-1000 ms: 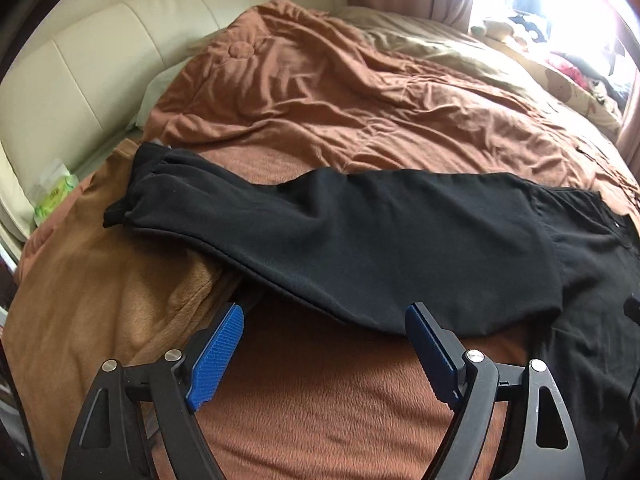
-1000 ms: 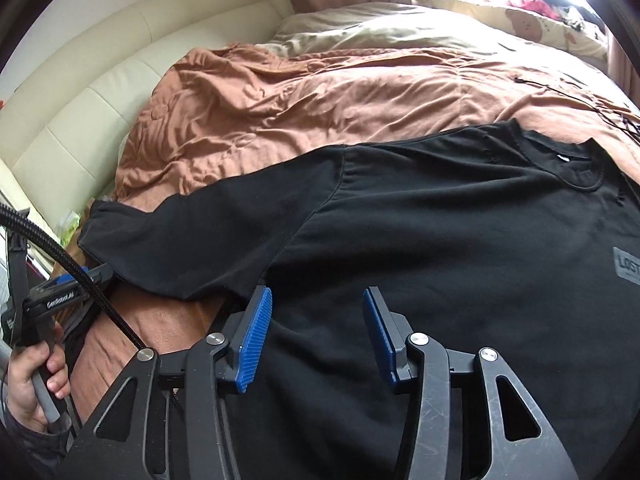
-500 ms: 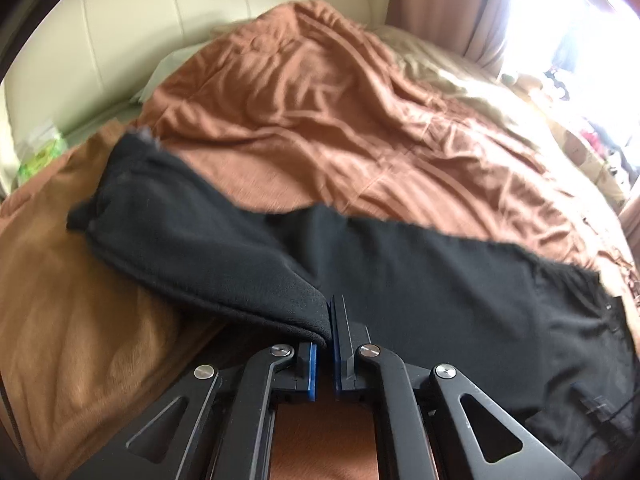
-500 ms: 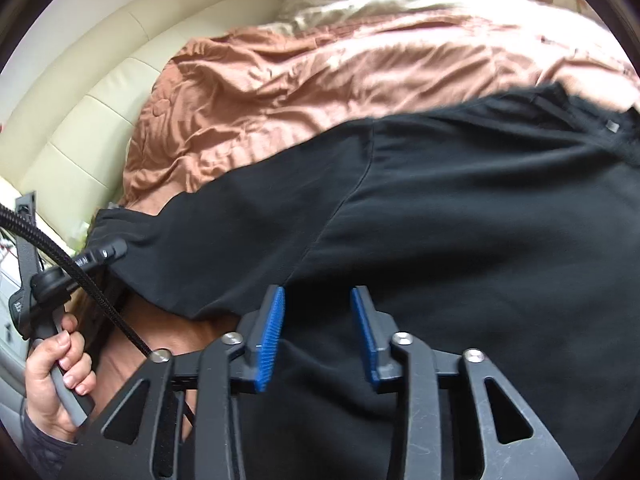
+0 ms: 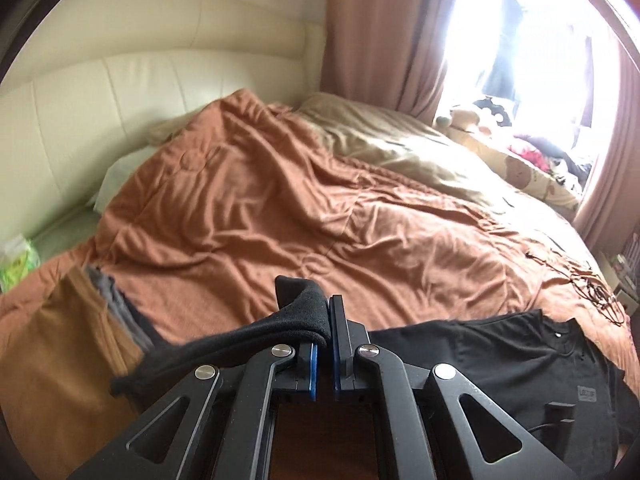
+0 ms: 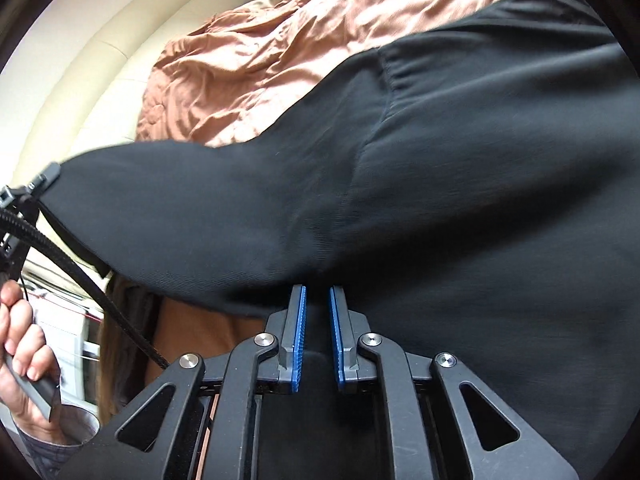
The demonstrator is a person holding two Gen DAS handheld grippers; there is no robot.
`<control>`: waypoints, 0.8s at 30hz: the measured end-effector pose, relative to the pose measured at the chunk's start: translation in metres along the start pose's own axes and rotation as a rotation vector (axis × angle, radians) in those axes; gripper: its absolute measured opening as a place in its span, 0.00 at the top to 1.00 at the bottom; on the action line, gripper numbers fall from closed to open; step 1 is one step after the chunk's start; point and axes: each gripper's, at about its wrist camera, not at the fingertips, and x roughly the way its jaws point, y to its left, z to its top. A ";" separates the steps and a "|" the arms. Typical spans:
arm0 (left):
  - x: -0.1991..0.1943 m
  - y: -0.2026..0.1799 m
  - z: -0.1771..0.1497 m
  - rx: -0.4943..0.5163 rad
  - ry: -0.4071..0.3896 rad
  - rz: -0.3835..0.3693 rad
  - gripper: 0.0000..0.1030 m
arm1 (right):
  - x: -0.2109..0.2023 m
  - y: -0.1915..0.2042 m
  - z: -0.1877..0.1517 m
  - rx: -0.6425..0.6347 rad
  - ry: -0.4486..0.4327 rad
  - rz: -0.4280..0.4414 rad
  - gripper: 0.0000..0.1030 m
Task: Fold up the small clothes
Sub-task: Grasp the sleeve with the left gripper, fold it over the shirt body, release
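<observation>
Black sweatshirt [image 6: 460,184] sleeve [image 5: 256,336] pinched in closed left gripper [image 5: 324,354] and lifted off the brown bedspread [image 5: 280,216], right gripper [image 6: 318,336] nearly shut on body fabric near the armpit, torso lying flat on bed, so folding looks barely begun, all folds left.

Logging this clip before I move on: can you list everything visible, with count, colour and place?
sweatshirt: 1, black, spread on the bed, sleeve lifted
duvet: 1, rust-brown, rumpled across the bed
blanket: 1, beige, far side by the window
headboard: 1, cream, padded, behind the bed
curtains: pinkish brown, beside the bright window
folded clothes: small pile, tan and grey, at left
green pack: 1, far left edge
left hand-held gripper: black with blue pads, shut on the sleeve
right hand-held gripper: jaws nearly closed on the sweatshirt's edge
hand: 1, gripping the left handle
</observation>
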 end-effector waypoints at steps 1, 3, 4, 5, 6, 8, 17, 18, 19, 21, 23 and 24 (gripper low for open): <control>-0.002 -0.005 0.004 0.009 -0.009 -0.016 0.95 | 0.004 0.000 -0.001 0.004 0.002 0.000 0.91; -0.005 -0.017 0.010 0.040 -0.017 -0.042 0.95 | 0.006 0.000 0.003 0.003 0.008 -0.005 0.91; -0.006 -0.023 0.011 0.052 -0.021 -0.050 0.95 | 0.004 -0.002 0.005 0.014 0.014 0.004 0.91; -0.007 -0.028 0.012 0.062 -0.026 -0.059 0.95 | 0.001 -0.004 0.006 0.029 0.015 0.016 0.91; -0.009 -0.034 0.013 0.068 -0.028 -0.079 0.95 | -0.004 -0.007 0.008 0.039 0.010 0.023 0.91; -0.014 -0.044 0.015 0.078 -0.033 -0.116 0.95 | -0.019 -0.006 0.010 0.031 -0.015 0.010 0.91; -0.029 -0.096 0.010 0.121 -0.025 -0.288 0.95 | -0.083 -0.021 0.003 0.049 -0.087 -0.154 0.72; -0.031 -0.102 0.010 0.129 -0.026 -0.306 0.95 | -0.090 -0.022 0.001 0.057 -0.105 -0.155 0.60; -0.033 -0.109 0.008 0.140 -0.027 -0.324 0.95 | -0.097 -0.024 -0.002 0.069 -0.121 -0.155 0.54; -0.038 -0.121 0.005 0.149 -0.024 -0.362 0.95 | -0.109 -0.026 -0.011 0.081 -0.138 -0.165 0.46; -0.041 -0.131 0.001 0.145 -0.016 -0.406 0.95 | -0.121 -0.028 -0.018 0.100 -0.148 -0.156 0.46; -0.042 -0.137 -0.002 0.143 -0.011 -0.424 0.95 | -0.128 -0.028 -0.021 0.118 -0.154 -0.145 0.46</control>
